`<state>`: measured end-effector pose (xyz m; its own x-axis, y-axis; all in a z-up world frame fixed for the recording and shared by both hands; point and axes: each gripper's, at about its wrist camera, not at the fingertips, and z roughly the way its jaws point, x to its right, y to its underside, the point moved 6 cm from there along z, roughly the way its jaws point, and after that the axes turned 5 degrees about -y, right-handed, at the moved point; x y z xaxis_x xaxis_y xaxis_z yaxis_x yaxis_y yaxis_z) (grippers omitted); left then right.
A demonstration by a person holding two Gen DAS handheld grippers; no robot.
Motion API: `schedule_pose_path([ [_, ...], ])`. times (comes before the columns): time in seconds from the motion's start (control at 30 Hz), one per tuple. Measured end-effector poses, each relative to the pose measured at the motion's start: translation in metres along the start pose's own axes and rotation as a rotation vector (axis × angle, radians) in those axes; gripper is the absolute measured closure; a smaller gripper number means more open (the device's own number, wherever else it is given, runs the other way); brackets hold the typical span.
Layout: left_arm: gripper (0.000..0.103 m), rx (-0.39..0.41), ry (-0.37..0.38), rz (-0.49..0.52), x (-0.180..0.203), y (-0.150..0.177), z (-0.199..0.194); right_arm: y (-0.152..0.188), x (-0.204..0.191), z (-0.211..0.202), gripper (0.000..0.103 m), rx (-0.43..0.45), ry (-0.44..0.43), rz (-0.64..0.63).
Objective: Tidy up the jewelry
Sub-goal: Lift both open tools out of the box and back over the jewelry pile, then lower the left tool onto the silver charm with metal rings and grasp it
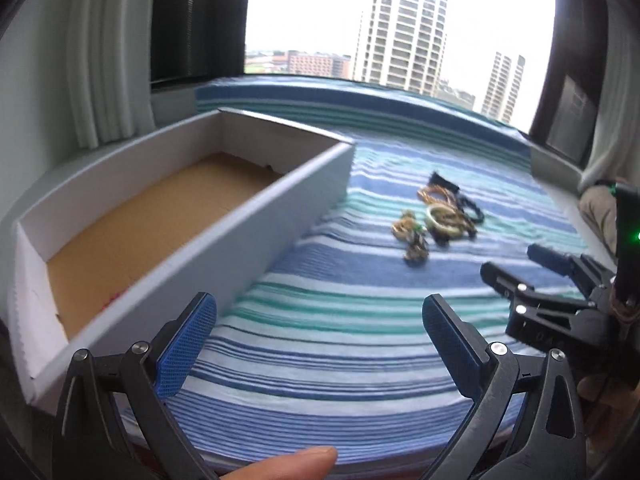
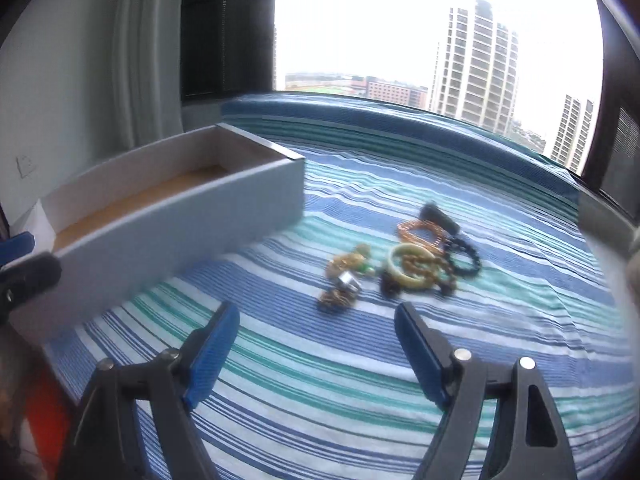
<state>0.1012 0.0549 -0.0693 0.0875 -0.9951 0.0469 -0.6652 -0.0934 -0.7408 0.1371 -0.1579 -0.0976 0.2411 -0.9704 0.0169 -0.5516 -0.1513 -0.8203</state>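
Note:
A small heap of jewelry (image 1: pixel 436 216) (image 2: pixel 404 264) lies on the blue and green striped cloth (image 1: pixel 340 320) (image 2: pixel 340 380): a pale green bangle (image 2: pixel 410 268), gold chains (image 2: pixel 344 266), a black bead bracelet (image 2: pixel 466 258) and a copper-coloured bracelet (image 2: pixel 420 232). Left of it stands a long white cardboard box (image 1: pixel 256 224) (image 2: pixel 180 224) with a brown floor, nothing visible inside. My left gripper (image 1: pixel 320 312) is open over the cloth near the box's long wall. My right gripper (image 2: pixel 316 320) (image 1: pixel 520 262) is open, short of the heap, nothing between its fingers.
A window with tower blocks fills the back. A raised striped cushion edge (image 1: pixel 360 104) runs along the sill. White curtains (image 1: pixel 104 60) hang at the left. A person's fingertip (image 1: pixel 296 462) shows at the bottom of the left wrist view. Something orange (image 2: pixel 44 420) sits at lower left.

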Motion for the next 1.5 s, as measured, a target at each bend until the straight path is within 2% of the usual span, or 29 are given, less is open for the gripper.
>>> schedule_pose_path([
  [0.1, 0.001, -0.056, 0.015, 0.054, 0.026, 0.017, 0.019, 0.022, 0.029, -0.008, 0.022, -0.015, 0.071, 0.049],
  [0.2, 0.0, -0.077, 0.003, 0.083, 0.041, 0.031, 0.032, 0.052, 0.054, -0.014, 0.022, -0.043, 0.139, 0.104],
  [0.33, 0.0, -0.107, -0.019, 0.111, 0.046, 0.045, 0.049, 0.084, 0.077, -0.015, 0.022, -0.087, 0.173, 0.175],
  [0.43, 0.0, -0.141, -0.068, 0.124, 0.042, 0.052, 0.063, 0.097, 0.084, -0.014, 0.022, -0.103, 0.188, 0.185],
  [0.5, 0.0, -0.178, -0.089, 0.135, 0.038, 0.058, 0.071, 0.1, 0.085, -0.013, 0.022, -0.106, 0.188, 0.186],
  [0.67, 0.0, -0.27, -0.083, 0.113, 0.03, 0.075, 0.086, 0.103, 0.08, -0.014, 0.022, -0.096, 0.178, 0.183],
  [0.87, 0.0, -0.288, -0.066, 0.1, 0.028, 0.079, 0.089, 0.107, 0.075, -0.009, 0.022, -0.103, 0.162, 0.179],
  [1.13, 0.0, -0.267, -0.075, 0.095, 0.029, 0.08, 0.088, 0.106, 0.076, -0.015, 0.022, -0.072, 0.16, 0.185],
  [1.2, 0.0, -0.278, -0.066, 0.111, 0.029, 0.08, 0.088, 0.106, 0.075, -0.015, 0.022, -0.068, 0.155, 0.187],
  [1.3, 0.001, -0.356, -0.021, 0.138, 0.034, 0.071, 0.089, 0.106, 0.076, -0.012, 0.022, -0.072, 0.137, 0.195],
  [1.43, 0.001, -0.281, 0.104, 0.173, 0.058, 0.018, 0.069, 0.105, 0.08, -0.016, 0.022, -0.055, 0.133, 0.208],
  [1.5, 0.001, -0.266, 0.16, 0.236, 0.082, -0.008, 0.068, 0.106, 0.082, -0.016, 0.022, -0.053, 0.126, 0.224],
])
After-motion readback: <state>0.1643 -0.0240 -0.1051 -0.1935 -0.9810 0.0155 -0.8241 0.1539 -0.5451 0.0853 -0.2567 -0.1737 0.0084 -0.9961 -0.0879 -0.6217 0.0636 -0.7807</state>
